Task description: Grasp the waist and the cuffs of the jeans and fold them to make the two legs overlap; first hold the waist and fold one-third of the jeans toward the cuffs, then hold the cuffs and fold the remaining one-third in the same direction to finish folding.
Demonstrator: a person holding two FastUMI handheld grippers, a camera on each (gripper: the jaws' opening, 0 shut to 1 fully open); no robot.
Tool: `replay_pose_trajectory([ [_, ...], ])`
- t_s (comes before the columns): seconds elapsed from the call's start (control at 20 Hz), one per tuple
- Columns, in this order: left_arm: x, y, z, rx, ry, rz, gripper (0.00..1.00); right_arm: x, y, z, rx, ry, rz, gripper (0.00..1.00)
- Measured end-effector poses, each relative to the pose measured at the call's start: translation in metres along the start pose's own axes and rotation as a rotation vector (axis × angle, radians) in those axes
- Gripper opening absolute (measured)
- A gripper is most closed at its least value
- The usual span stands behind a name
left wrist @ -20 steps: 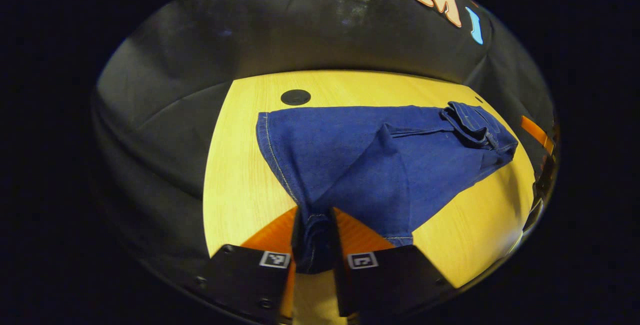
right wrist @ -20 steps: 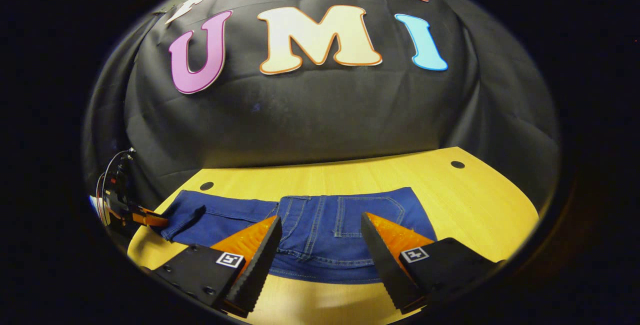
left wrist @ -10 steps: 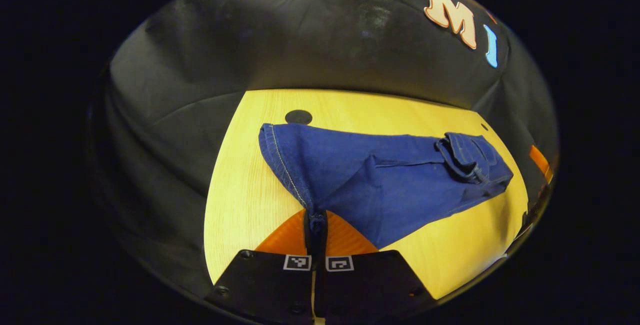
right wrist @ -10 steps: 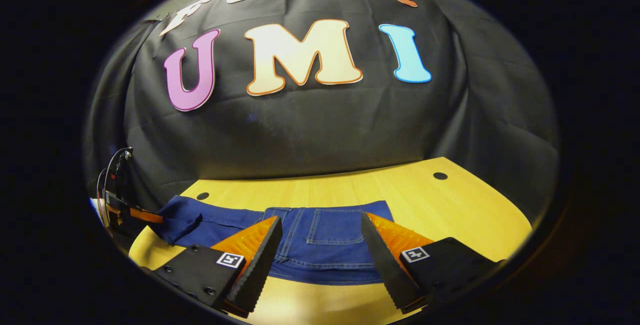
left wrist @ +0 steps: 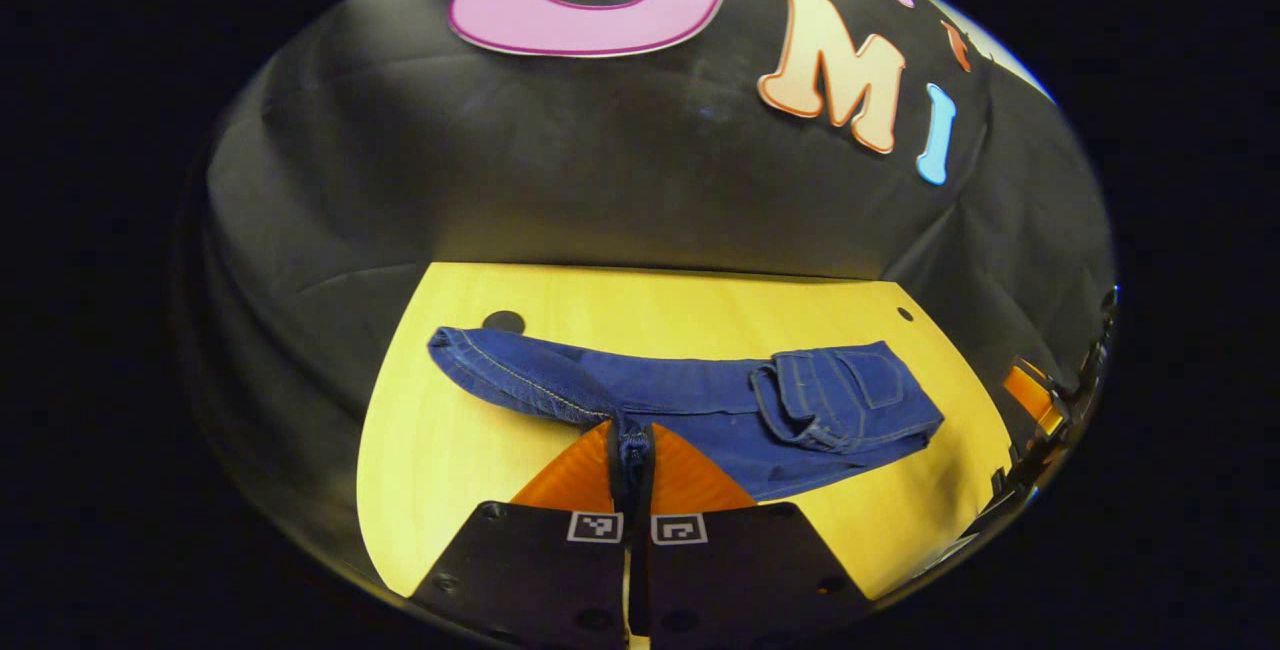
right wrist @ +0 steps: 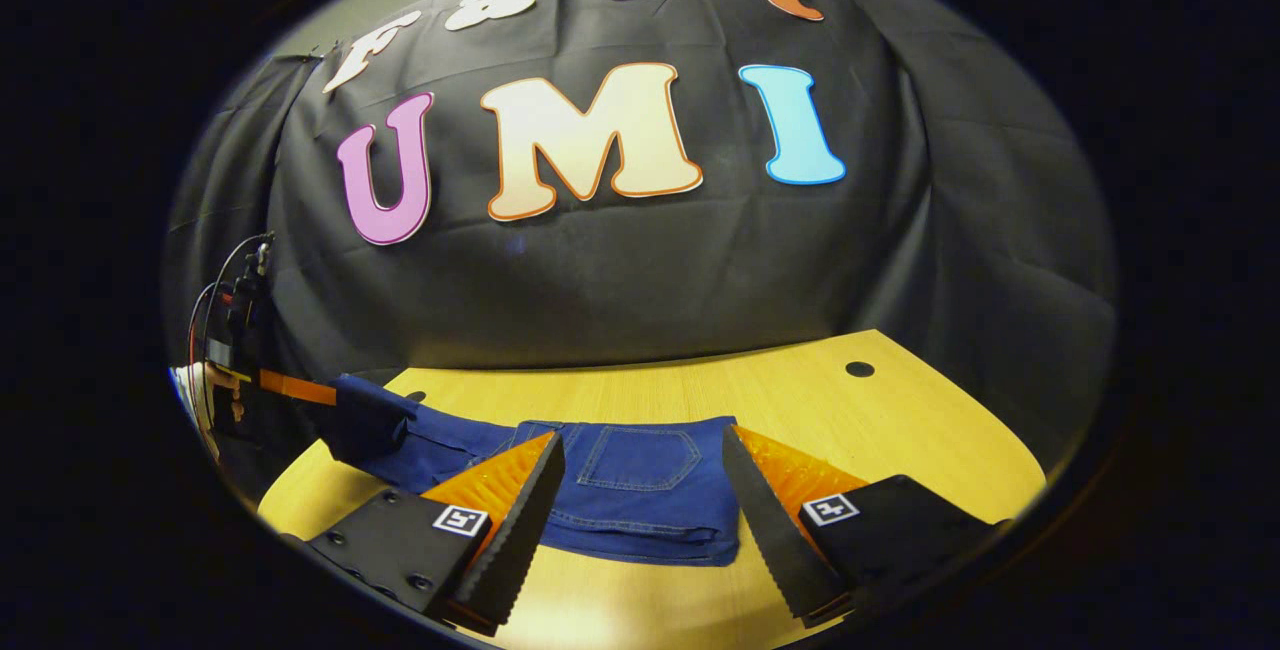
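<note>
On the yellow wooden table (left wrist: pixel 450 450) the jeans (left wrist: pixel 700 405) are lying stretched along the far side, waist end folded over with a back pocket (right wrist: pixel 640 457) facing up. The left gripper (left wrist: pixel 631 450) is pinching the cuff end (left wrist: pixel 520 380) tightly between its closed fingers, lifting that denim off the tabletop. In the right gripper view, the right gripper (right wrist: pixel 640 520) is hovering with its fingers spread wide, nothing between them, just short of the folded waist (right wrist: pixel 650 530), while the left gripper (right wrist: pixel 290 388) is showing far off at the cuffs.

denim jeans (right wrist: pixel 640 490) — stitched, glossy wood table (right wrist: pixel 800 400)
</note>
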State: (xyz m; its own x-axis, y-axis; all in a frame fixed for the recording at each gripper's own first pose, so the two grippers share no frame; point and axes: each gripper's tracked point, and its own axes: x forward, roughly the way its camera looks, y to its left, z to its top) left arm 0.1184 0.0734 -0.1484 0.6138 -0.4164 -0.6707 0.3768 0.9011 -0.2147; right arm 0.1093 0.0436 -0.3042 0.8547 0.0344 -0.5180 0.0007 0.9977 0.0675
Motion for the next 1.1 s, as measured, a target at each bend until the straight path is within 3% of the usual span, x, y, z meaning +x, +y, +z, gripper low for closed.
replay_pose_trajectory([
  [0.3, 0.008, -0.07, 0.033, 0.022, -0.046, -0.047, 0.0, -0.024, -0.045, 0.015, 0.012, -0.031, -0.018, 0.98],
  [0.55, 0.025, -0.144, 0.048, 0.089, -0.06, -0.133, 0.0, -0.038, -0.083, 0.02, 0.036, -0.037, -0.048, 0.98],
  [0.6, 0.031, -0.16, 0.05, 0.093, -0.059, -0.151, 0.0, -0.04, -0.089, 0.022, 0.032, -0.035, -0.052, 0.94],
  [0.65, 0.036, -0.173, 0.051, 0.093, -0.064, -0.165, 0.0, -0.042, -0.097, 0.021, 0.026, -0.034, -0.056, 0.98],
  [0.7, 0.041, -0.186, 0.051, 0.1, -0.061, -0.178, 0.0, -0.043, -0.104, 0.022, 0.02, -0.034, -0.061, 0.94],
  [0.75, 0.047, -0.198, 0.049, 0.107, -0.058, -0.191, 0.0, -0.044, -0.11, 0.024, 0.018, -0.036, -0.065, 0.98],
  [1.1, 0.096, -0.284, 0.027, 0.109, -0.027, -0.292, 0.0, -0.056, -0.155, 0.018, 0.006, -0.016, -0.099, 0.98],
])
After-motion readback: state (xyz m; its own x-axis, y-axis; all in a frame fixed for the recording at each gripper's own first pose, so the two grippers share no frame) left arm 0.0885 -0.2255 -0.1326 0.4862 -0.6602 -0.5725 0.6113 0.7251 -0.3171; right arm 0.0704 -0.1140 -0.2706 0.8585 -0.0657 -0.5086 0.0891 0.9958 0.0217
